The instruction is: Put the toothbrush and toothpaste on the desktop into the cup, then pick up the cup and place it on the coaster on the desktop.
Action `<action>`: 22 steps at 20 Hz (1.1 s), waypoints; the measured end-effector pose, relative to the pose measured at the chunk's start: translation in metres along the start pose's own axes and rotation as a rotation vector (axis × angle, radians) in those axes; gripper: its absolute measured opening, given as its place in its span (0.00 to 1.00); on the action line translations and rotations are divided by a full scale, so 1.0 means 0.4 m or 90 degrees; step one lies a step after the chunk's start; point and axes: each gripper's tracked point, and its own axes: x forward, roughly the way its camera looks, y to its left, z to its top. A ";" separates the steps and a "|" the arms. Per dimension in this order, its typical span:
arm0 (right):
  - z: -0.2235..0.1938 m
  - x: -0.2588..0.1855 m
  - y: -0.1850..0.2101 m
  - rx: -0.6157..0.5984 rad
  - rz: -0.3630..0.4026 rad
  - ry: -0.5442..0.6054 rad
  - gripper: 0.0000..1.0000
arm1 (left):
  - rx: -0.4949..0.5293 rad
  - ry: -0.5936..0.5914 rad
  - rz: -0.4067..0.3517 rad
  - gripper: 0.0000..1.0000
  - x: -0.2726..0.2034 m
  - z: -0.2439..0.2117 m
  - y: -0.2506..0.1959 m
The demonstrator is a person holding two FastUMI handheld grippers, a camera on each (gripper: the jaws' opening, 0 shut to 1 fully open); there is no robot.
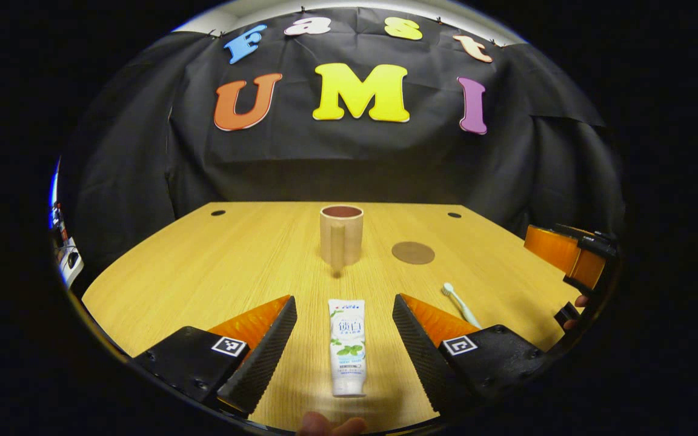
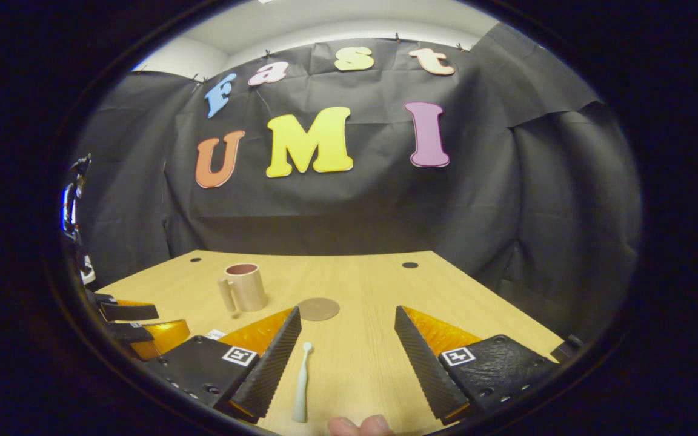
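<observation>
Tabletop (image 1: 216, 266): carries all items.
Cup (image 1: 341, 236): upright, centre, handle toward left gripper; interior unreadable.
Coaster (image 1: 412, 252): bare, right of cup.
Toothpaste (image 1: 347, 347): flat between spread fingers of left gripper (image 1: 345, 339), long axis along them.
Toothbrush (image 2: 301, 381): flat between parted fingers of right gripper (image 2: 348, 354), nearer the left finger, head away.

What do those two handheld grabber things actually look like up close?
Each is a two-finger claw. The left gripper and right gripper both have wedge-shaped fingers with ribbed inner pads, black bolted mounts, and a small square black-and-white marker tag on each finger.
</observation>
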 end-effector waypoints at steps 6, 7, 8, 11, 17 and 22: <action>-0.021 -0.002 -0.020 0.007 -0.007 0.015 0.94 | -0.010 0.069 -0.009 1.00 0.043 -0.058 -0.010; -0.018 -0.001 -0.026 0.006 -0.010 0.014 0.94 | -0.011 0.079 -0.008 1.00 0.048 -0.069 -0.007; -0.018 0.000 -0.032 0.006 -0.014 0.014 0.94 | -0.013 0.089 -0.008 1.00 0.054 -0.081 -0.005; -0.020 0.008 -0.036 0.009 -0.017 0.017 0.94 | -0.018 0.123 -0.008 1.00 0.065 -0.109 -0.002; -0.054 0.034 -0.010 0.025 0.002 0.051 0.94 | -0.001 0.152 0.003 0.94 0.085 -0.123 0.015; -0.073 0.044 0.009 0.026 0.013 0.063 0.94 | 0.027 0.160 0.018 0.74 0.095 -0.126 0.024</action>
